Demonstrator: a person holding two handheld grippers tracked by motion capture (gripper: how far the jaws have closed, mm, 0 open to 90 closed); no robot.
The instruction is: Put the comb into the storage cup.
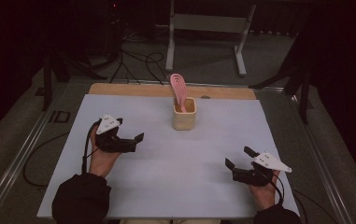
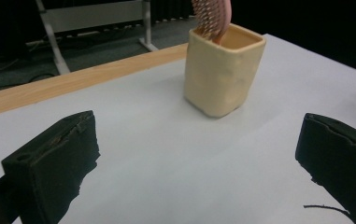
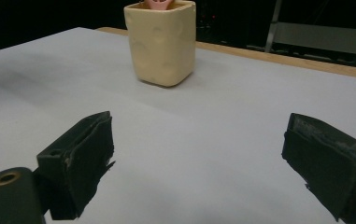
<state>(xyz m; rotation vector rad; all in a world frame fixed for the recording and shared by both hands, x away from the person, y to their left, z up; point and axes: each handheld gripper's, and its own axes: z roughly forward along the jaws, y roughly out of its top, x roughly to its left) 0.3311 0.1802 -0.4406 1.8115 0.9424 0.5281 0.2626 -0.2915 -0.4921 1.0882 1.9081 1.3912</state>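
Note:
A cream square cup (image 1: 184,115) stands upright on the white sheet (image 1: 166,163), near its far middle. A pink slotted utensil (image 1: 179,87) stands in the cup and leans a little left. My left gripper (image 1: 130,129) rests low at the left, open, its jaws wide apart and pointing toward the cup (image 2: 222,77), with the pink utensil (image 2: 211,16) at the top edge of the left gripper view. My right gripper (image 1: 239,157) sits at the near right, open and holding nothing. The right gripper view shows the cup (image 3: 161,44) well ahead of the right gripper (image 3: 199,158).
A wooden strip (image 1: 133,89) runs along the table's far edge, with a small dark spot (image 1: 205,97) on it. Beyond the table are a metal stand (image 1: 208,23) and cables (image 1: 136,60) on the floor. White sheet lies bare between the grippers and the cup.

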